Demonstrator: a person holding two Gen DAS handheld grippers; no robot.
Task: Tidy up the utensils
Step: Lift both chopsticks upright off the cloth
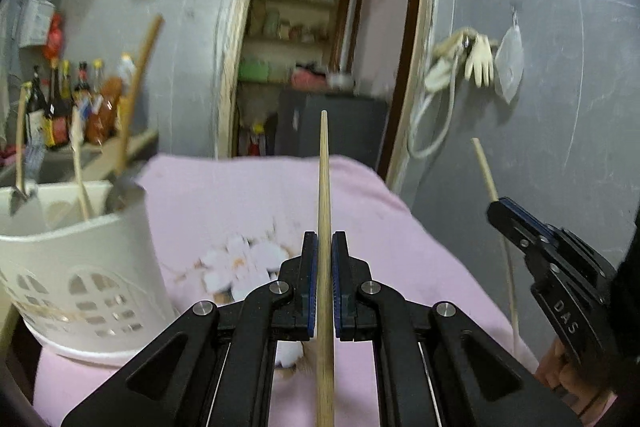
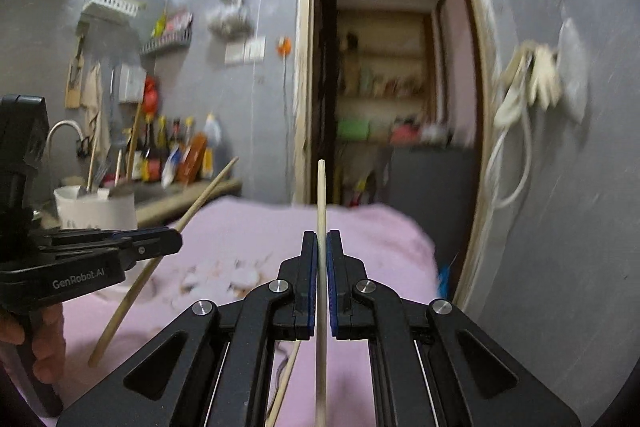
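Observation:
My left gripper [image 1: 325,239] is shut on a tan wooden chopstick [image 1: 323,167] that points straight ahead over the pink flowered cloth [image 1: 240,195]. A white perforated utensil holder [image 1: 80,267] stands close on the left, with several wooden-handled utensils [image 1: 136,87] upright in it. In the right wrist view my right gripper [image 2: 321,237] is shut on a paler chopstick [image 2: 321,187], also pointing forward. Each gripper shows in the other's view: the right gripper [image 1: 496,207] at the right with its chopstick [image 1: 485,169], the left gripper [image 2: 172,241] at the left with its chopstick [image 2: 200,203]. The holder [image 2: 96,211] sits far left.
Another thin stick [image 2: 286,379] lies on the cloth [image 2: 260,235] under the right gripper. Sauce bottles [image 1: 60,107] and a tap [image 2: 64,131] stand behind the holder. An open doorway [image 2: 384,87] is ahead, and gloves [image 1: 478,59] hang on the grey wall to the right.

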